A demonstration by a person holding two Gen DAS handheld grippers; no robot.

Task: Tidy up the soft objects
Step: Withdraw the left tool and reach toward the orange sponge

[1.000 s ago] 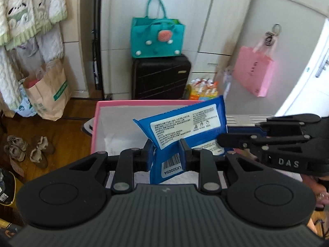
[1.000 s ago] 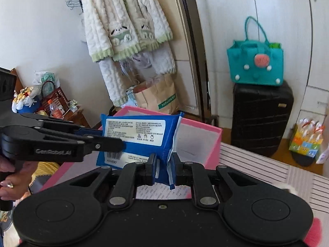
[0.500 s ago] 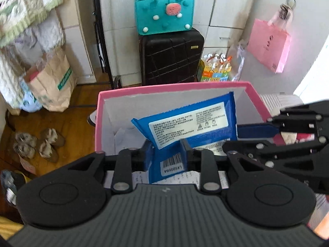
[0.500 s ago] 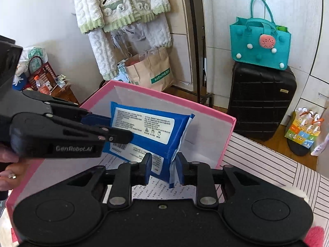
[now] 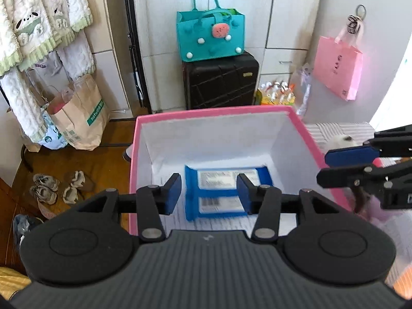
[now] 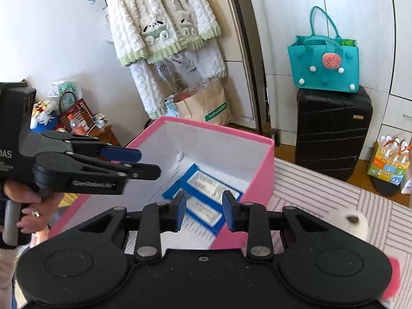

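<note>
One white wardrobe front fills the back wall, and one fluffy cream garment set with green trim hangs to its left. One pink storage box with white inner walls stands open-topped on a striped pink-and-white cloth surface, and it is the largest thing near the grippers. Behind it on the floor stands one black hard-shell suitcase, and on top of that sits one teal felt tote with a watermelon patch and white pompoms. One brown paper bag stands on the wooden floor to the left, and one pink paper bag hangs on the right. One multipack of small bottles sits beside the suitcase. On the floor of the box lies the blue wet-wipe packaging, flat with its white labels up; it looks like two packs side by side, though blur makes the count uncertain. The left gripper hovers above the box with its blue-padded jaws spread apart, holding nothing. The right gripper hangs over the near rim of the box, its jaws likewise parted and empty. One white fluffy object lies on the cloth at the right, and two pairs of shoes rest on the floor.
</note>
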